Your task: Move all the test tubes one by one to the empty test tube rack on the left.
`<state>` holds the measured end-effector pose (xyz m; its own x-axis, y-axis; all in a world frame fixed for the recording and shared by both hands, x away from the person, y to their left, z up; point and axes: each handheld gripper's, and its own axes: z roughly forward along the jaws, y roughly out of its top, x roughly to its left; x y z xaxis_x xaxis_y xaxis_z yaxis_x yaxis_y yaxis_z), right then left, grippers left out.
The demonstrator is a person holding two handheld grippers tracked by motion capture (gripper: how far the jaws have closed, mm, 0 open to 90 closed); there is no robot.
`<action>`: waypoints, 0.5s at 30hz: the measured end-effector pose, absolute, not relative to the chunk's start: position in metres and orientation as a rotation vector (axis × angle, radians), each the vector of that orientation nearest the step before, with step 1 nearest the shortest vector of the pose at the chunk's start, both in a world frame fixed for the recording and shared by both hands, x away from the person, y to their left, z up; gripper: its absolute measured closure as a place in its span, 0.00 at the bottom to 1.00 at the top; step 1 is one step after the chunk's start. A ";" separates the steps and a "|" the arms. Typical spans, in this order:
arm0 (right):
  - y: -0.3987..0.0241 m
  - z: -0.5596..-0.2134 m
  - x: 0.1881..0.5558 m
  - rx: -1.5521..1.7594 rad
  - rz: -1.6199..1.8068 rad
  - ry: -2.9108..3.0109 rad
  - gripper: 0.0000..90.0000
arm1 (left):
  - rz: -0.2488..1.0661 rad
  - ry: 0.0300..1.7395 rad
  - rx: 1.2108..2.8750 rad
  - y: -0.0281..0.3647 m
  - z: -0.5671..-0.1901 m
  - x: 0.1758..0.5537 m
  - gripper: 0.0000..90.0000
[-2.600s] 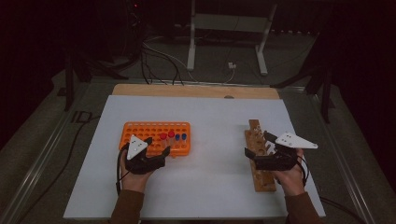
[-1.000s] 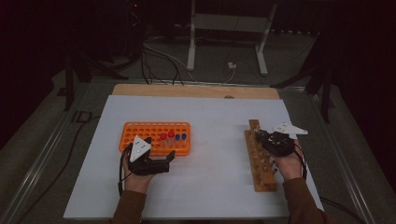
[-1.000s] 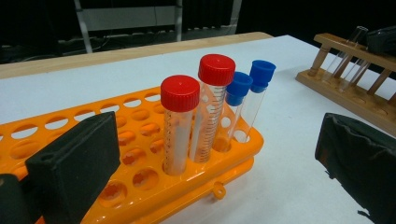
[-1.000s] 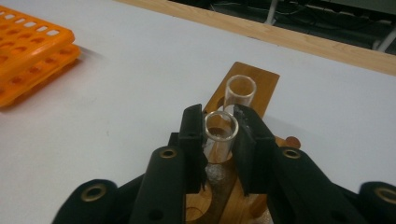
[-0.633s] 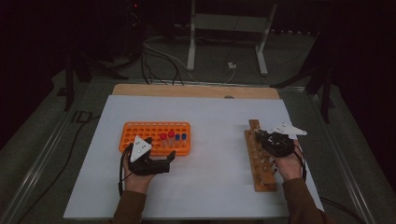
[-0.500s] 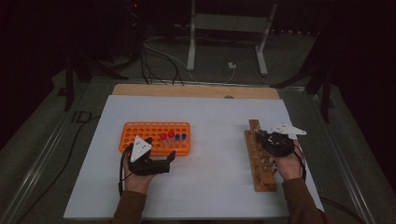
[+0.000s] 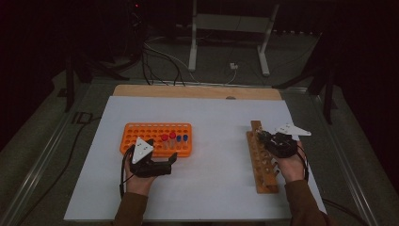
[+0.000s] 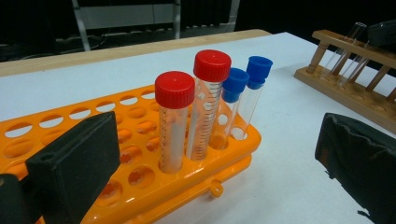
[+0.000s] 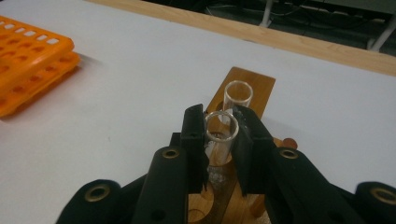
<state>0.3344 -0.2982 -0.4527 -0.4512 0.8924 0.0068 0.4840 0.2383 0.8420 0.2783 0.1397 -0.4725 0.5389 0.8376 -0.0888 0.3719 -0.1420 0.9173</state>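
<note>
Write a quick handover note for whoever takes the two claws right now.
Right claw: shut on a clear glass tube standing in the wooden rack, near its far end; a second glass tube stands just behind it.
Left claw: open, holding nothing, at the near edge of the orange rack.
Orange rack: two red-capped tubes and two blue-capped tubes in its right end.
Done: glass tube gripped.
Left: it is not lifted out yet; capped tubes untouched.

Four capped tubes (image 8: 205, 107) stand in orange rack (image 8: 140, 177).
</note>
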 end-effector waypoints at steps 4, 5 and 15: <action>-0.299 -0.448 0.333 1.256 1.126 2.022 0.84 | 0.558 1.014 1.743 0.139 -0.473 0.278 0.01; -0.299 -0.446 0.332 1.255 1.129 2.019 0.84 | 0.557 1.015 1.743 0.139 -0.473 0.279 0.01; -0.299 -0.432 0.329 1.230 1.156 1.994 0.84 | 0.557 1.013 1.748 0.139 -0.473 0.279 0.01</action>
